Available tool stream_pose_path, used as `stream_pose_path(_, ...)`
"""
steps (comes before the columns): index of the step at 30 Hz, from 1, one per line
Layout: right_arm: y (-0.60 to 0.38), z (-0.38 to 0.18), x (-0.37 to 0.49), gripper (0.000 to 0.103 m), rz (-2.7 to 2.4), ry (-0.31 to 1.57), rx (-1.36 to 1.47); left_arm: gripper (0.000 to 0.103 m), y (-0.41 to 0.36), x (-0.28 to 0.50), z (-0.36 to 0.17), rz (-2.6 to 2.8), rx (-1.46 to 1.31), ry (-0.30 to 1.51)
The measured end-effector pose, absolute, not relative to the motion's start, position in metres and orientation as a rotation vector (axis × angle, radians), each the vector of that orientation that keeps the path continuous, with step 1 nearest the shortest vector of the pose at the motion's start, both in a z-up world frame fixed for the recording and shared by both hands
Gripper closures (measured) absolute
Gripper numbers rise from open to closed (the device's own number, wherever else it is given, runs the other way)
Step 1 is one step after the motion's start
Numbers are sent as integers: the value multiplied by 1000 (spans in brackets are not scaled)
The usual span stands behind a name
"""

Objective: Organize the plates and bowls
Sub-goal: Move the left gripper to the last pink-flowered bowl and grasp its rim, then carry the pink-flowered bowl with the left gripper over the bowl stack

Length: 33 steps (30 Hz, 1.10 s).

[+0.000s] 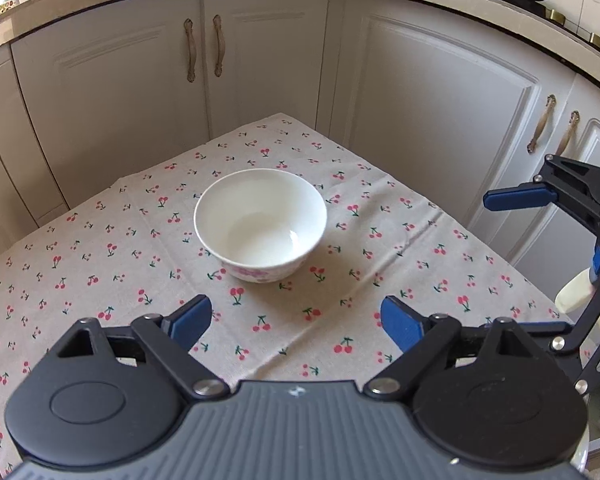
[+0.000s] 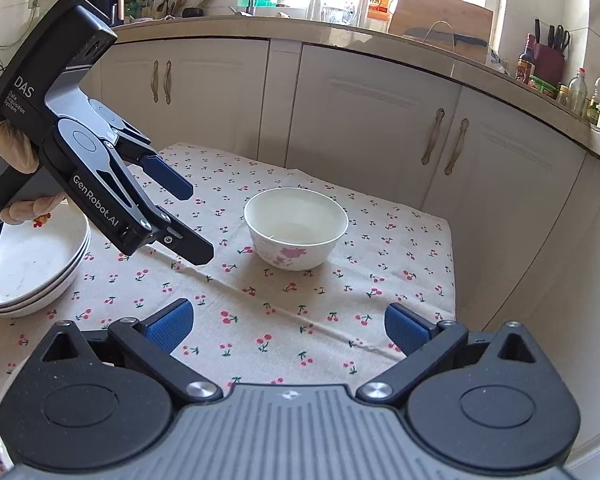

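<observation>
Bowl [image 1: 260,224] is my landmark: one white bowl with a pink flower print, upright and empty, alone on the cherry-print tablecloth [image 1: 100,248] toward the cloth's far corner by the white cabinet doors [image 1: 112,92].

My left gripper [image 1: 296,320] sits on the near side of the bowl, pointed down at it, its blue pads spread with only bare cloth between them. It grips nothing and touches nothing. My right gripper [image 2: 290,326] also sits on the near side of the bowl, its fingers apart and empty too. From the right wrist I see the left gripper hanging above the cloth to the left of the bowl, a gloved hand [image 2: 4,148] on its handle.

Well to the left of the bowl, at the near edge of the cloth, stands a stack of plates [image 2: 28,264], white and shallow, nested neatly; I count about three rims. Part of another pale rim shows under my right gripper, too hidden to name.

As I judge it, the plates are already gathered into their pile, so that half looks done. What is left is the bowl: it stands apart from the pile, untouched. Whether more bowls wait out of view, I cannot tell. I expect the bowl is my next pick.
</observation>
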State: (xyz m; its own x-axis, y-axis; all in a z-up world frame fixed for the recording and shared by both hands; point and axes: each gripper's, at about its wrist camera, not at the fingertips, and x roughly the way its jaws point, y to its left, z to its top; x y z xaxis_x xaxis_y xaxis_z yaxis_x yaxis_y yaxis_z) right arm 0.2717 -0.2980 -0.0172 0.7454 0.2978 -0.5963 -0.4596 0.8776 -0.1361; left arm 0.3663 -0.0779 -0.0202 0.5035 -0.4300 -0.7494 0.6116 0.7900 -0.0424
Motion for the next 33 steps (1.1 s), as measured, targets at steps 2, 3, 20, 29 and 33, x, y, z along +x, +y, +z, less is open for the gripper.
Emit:
stream_pose_path(2,-299,-22,286,0,435,600,-291,12,-82,378,-21,-633,245,831)
stream_pose_path(3,-299,-24,294,0,445,604,-298,12,-85,384,-22,-630,252,831)
stream_pose_path(20,-279,-66,388,2,556,621,-313,14,-111,454,-46,-619,265,872)
stream_pose_path(29,-270,-76,401,10,566,615,-333,20,-114,467,-54,-632,252,894)
stream_pose_path(33,-272,-75,403,12,572,619,-318,21,-114,468,-54,-642,246,893)
